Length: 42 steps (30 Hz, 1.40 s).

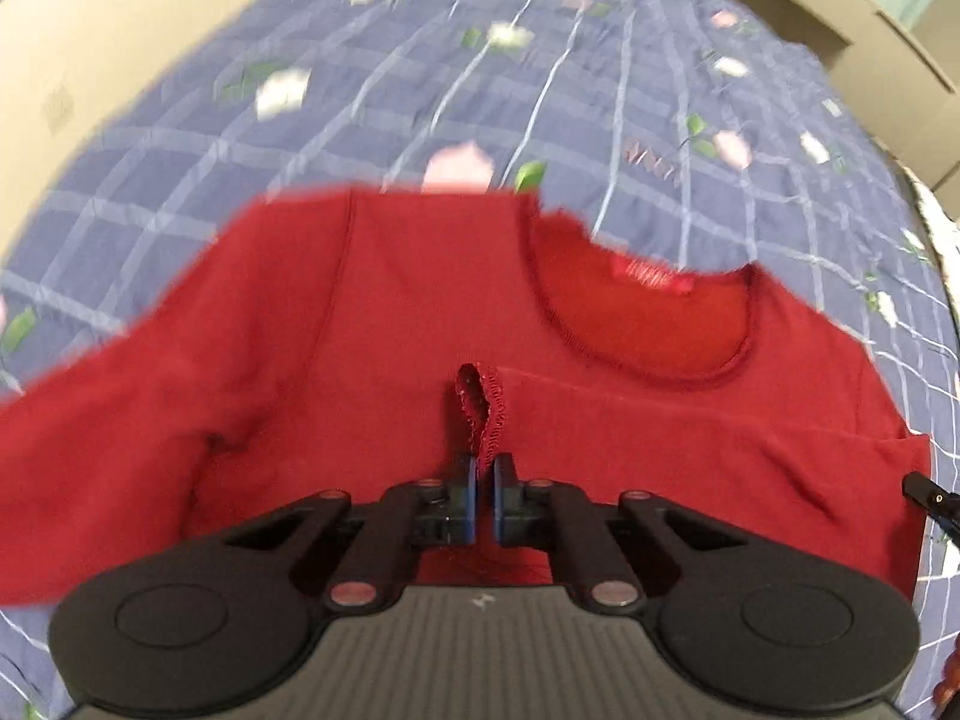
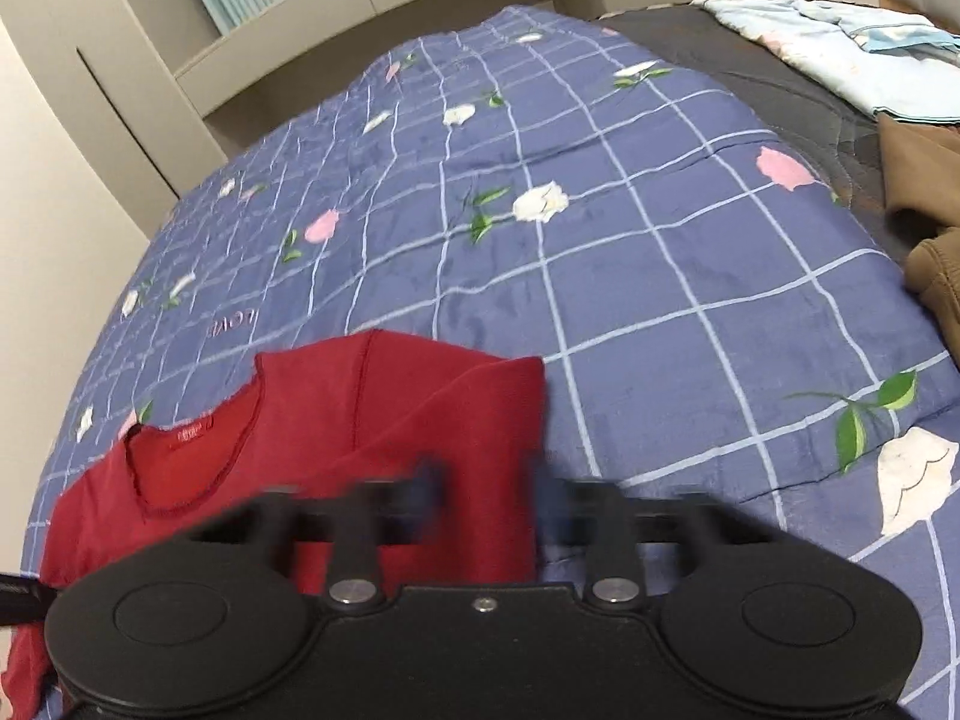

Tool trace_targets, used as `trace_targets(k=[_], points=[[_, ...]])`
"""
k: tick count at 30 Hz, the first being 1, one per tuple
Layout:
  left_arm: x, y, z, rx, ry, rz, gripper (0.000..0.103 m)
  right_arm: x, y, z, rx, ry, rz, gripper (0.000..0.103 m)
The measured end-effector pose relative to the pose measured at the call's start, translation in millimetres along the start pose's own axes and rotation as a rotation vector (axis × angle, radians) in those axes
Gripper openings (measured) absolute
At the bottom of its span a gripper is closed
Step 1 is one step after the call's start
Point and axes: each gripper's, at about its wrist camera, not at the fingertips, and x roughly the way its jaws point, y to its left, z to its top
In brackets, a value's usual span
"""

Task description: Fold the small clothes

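While red top (image 1: 420,312) lies flat, left tool (image 1: 485,474) pinches its hem; right tool (image 2: 489,495) blurred, closing.

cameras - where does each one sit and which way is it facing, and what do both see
Left wrist: on the left claw, looking steeply down at the red top on the blue checked quilt; its claw is shut on a red seam edge.
Right wrist: on the right claw, blurred, looking over the top's right edge and the quilt toward a brown garment.
Shared: the red top's neckline, the quilt; each glimpses the other claw at its frame edge.
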Motion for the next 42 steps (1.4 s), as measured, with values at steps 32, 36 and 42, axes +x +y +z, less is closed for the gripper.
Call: trace_targets(k=[32, 36, 42], points=[[-97.2, 97.1, -22.9, 0.01, -0.196, 0.012, 0.102, -82.2, 119.4, -60.2, -0.246, -0.174, -0.15, 0.102], [-129.8, 160.2, -39.4, -0.112, -0.213, 0.082, 0.102, -102.7, 194.9, -93.7, -0.391, -0.196, -0.053, 0.102], [-159.6, 278.0, -66.4, -0.318, -0.211, 0.208, 0.102, -101.3, 322.1, -167.1, -0.679, -0.13, 0.166, 0.102]])
